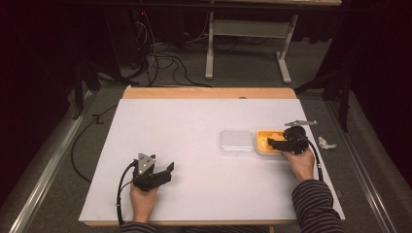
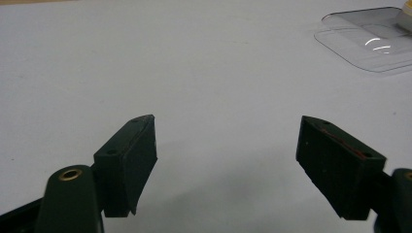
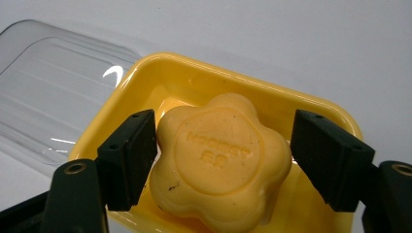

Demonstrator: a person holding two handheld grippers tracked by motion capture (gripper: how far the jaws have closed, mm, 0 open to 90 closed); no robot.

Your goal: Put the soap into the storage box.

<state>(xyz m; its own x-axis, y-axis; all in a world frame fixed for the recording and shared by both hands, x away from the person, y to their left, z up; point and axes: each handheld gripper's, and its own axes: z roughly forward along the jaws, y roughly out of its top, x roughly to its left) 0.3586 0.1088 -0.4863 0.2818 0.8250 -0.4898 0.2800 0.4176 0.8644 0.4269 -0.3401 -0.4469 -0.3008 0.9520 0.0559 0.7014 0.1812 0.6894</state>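
The right gripper [image 3: 223, 160] is over the yellow soap dish [image 3: 311, 104] at the right side of the white tabletop [image 1: 194, 145]. A flower-shaped yellow soap bar [image 3: 221, 155] lies inside the dish, with embossed lettering on its top face; the lettering is too soft to read. The jaws stand on either side of the bar. The left-hand jaw in the right gripper view is touching or just beside the soap's edge; the other jaw is clear of it, with a visible gap. State: released, jaws apart, soap between them but not clamped.

In the high view the right gripper [image 1: 286, 141] sits over the dish [image 1: 265, 145], and the person's right hand [image 1: 300, 162] in a striped sleeve holds it.

The clear plastic lid [image 1: 236, 141] lies flat on the tabletop just beside the dish, on its left side in the high view, edges touching or very near.

The left gripper [image 1: 163, 171] rests low over bare tabletop near the front left, well apart from the dish. In the left gripper view its jaws are wide apart with nothing between them; the lid [image 2: 369, 46] shows at the upper right.
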